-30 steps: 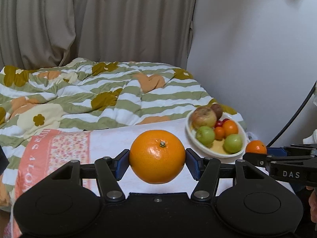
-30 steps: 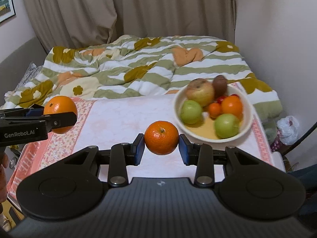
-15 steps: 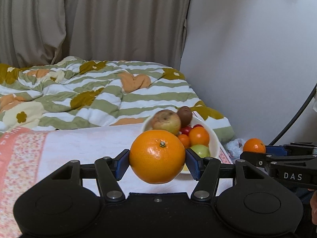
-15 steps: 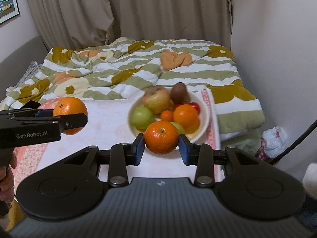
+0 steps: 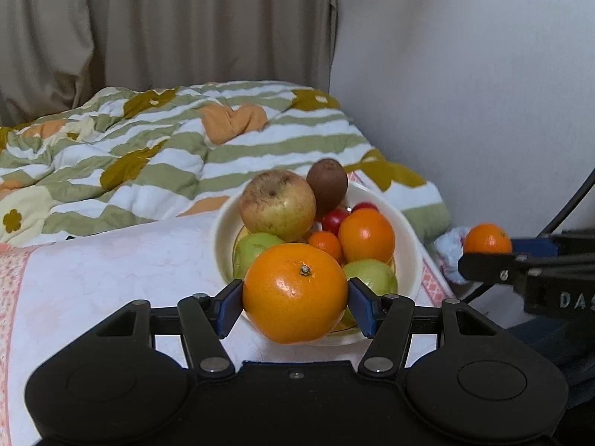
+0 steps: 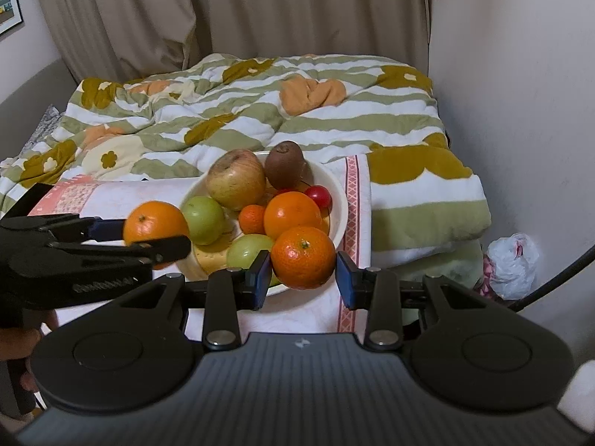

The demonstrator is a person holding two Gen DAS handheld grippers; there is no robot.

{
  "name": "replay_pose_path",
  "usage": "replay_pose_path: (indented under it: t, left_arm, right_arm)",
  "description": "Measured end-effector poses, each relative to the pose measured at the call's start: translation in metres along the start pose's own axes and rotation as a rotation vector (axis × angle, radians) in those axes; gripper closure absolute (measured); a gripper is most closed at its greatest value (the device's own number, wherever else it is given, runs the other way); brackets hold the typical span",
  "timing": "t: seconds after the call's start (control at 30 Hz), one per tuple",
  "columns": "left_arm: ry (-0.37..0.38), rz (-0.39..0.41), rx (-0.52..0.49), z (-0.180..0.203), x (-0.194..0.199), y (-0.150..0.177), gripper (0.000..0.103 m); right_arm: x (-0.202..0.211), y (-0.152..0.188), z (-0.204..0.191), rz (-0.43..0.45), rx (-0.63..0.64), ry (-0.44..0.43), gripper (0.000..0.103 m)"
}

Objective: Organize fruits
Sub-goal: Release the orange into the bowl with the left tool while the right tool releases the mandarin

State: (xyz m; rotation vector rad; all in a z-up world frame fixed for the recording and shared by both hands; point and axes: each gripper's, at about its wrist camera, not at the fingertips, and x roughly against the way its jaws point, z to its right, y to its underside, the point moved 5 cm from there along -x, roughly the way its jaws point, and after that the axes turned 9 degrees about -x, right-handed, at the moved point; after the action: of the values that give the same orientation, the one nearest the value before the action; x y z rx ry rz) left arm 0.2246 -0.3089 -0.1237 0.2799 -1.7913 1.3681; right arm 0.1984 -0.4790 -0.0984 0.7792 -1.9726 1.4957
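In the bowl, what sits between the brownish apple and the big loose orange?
In the right wrist view, a small tangerine sits between apple and orange.

Bowl (image 6: pixel 340 200) cream-white. In it: yellow-red blotchy apple (image 6: pixel 235 179), brown kiwi (image 6: pixel 284 169), red cherry tomatoes (image 6: pixel 318 196), green fruits (image 6: pixel 202 219), orange citrus (image 6: pixel 292 214). Both held oranges (image 5: pixel 295 293) (image 6: pixel 303 257) bright orange. Gripper pads (image 5: pixel 359 306) blue, bodies black. Tablecloth (image 5: pixel 111 260) white with pink patterned border. Quilt (image 6: pixel 260 111) white/green stripes with mustard and orange flowers. Curtain (image 6: pixel 223 11) beige.
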Motion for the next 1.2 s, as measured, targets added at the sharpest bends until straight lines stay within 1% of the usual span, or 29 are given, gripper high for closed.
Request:
replay_pose_path:
  t: [0.17, 0.33, 0.37, 0.4, 0.43, 0.5, 0.57, 0.7, 0.87, 1.03, 1.2]
  left_arm:
    - [-0.007, -0.022, -0.065, 0.008, -0.018, 0.002, 0.039]
    - [-0.015, -0.039, -0.102, 0.013, -0.026, 0.004, 0.037]
    - [-0.019, -0.041, -0.112, 0.014, -0.026, 0.003, 0.033]
    - [-0.021, -0.033, -0.124, 0.015, -0.024, 0.002, 0.019]
    - [-0.026, -0.021, -0.13, 0.014, -0.021, 0.0, 0.01]
    - [-0.031, 0.006, -0.145, 0.013, -0.012, -0.002, 0.009]
    - [-0.033, 0.004, -0.149, 0.011, -0.007, -0.002, 0.009]
    - [-0.057, -0.013, -0.116, -0.002, 0.002, 0.002, 0.008]
    - [-0.093, -0.013, -0.052, -0.021, 0.02, 0.009, 0.006]
    - [-0.127, -0.007, 0.007, -0.035, 0.037, 0.016, 0.005]
    - [-0.177, -0.009, 0.056, -0.046, 0.052, 0.025, 0.005]
  right_arm:
    - [-0.013, -0.003, 0.004, -0.013, -0.013, 0.004, 0.05]
    - [-0.021, -0.007, 0.008, -0.021, -0.023, 0.017, 0.05]
    - [-0.022, -0.008, 0.008, -0.021, -0.024, 0.019, 0.05]
    - [-0.023, -0.01, 0.008, -0.021, -0.025, 0.021, 0.05]
    - [-0.023, -0.011, 0.008, -0.02, -0.025, 0.022, 0.05]
    - [-0.024, -0.013, 0.007, -0.017, -0.028, 0.02, 0.05]
    - [-0.026, -0.017, 0.006, -0.015, -0.024, 0.014, 0.05]
    - [-0.03, -0.025, -0.006, -0.014, 0.003, -0.013, 0.05]
    - [-0.04, -0.032, -0.027, -0.024, 0.046, -0.062, 0.05]
    - [-0.06, -0.035, -0.049, -0.047, 0.083, -0.11, 0.05]
    - [-0.083, -0.036, -0.06, -0.068, 0.101, -0.151, 0.05]
